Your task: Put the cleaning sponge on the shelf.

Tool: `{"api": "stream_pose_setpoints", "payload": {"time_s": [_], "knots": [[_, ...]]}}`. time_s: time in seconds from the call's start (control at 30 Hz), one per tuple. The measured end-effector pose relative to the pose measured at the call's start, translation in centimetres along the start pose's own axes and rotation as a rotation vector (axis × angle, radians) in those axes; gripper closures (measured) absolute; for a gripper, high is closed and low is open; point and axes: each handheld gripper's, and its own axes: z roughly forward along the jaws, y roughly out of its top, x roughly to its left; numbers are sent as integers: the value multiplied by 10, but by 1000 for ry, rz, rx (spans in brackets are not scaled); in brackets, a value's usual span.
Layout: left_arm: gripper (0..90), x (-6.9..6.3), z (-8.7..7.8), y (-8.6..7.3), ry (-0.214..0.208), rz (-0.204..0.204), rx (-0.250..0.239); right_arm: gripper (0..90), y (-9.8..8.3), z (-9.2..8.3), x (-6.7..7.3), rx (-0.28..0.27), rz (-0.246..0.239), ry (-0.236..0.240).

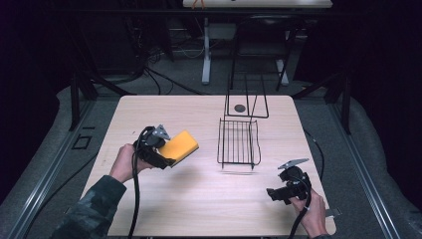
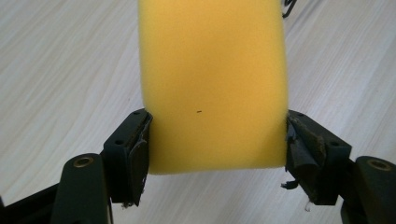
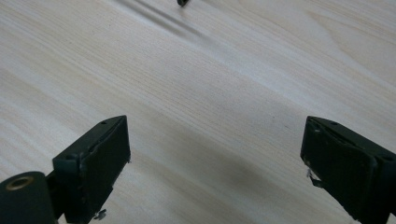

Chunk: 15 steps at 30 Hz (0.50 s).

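A yellow sponge (image 1: 179, 147) hangs above the left half of the wooden table (image 1: 164, 109), clamped in my left gripper (image 1: 166, 158). In the left gripper view the sponge (image 2: 212, 84) is squeezed between both black pads (image 2: 137, 154), with my left gripper (image 2: 217, 149) shut on its near end. At the front right of the table my right gripper (image 1: 271, 193) rests low in a hand. Its jaws stand wide apart in the right gripper view, and my right gripper (image 3: 215, 161) has bare wood between them.
A black wire rack (image 1: 239, 142) lies right of the table's middle. Behind it stands a wire frame (image 1: 247, 102) with a small dark disc (image 1: 240, 107) at its foot. Floor, cables and table legs lie beyond the far edge.
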Motion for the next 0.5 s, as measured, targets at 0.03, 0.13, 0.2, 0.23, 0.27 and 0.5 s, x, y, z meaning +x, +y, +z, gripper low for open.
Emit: {"api": "stream_pose_setpoints", "payload": {"time_s": [0.03,0.13,0.2,0.23,0.27,0.5], "knots": [[301,0,0,0,0,0,0,78,0,0,0,0,0,0],[300,-1,1,7,-5,27,17,79,0,0,0,1,-5,0],[299,-2,2,11,-2,35,24,79,0,-1,1,5,-3,6],[298,-2,2,11,-2,35,24,79,0,-1,1,5,-3,6],[298,-2,2,12,-5,40,26,79,0,-1,1,8,-6,4],[298,0,5,28,-24,61,17,81,1,-2,0,6,-18,4]]}}
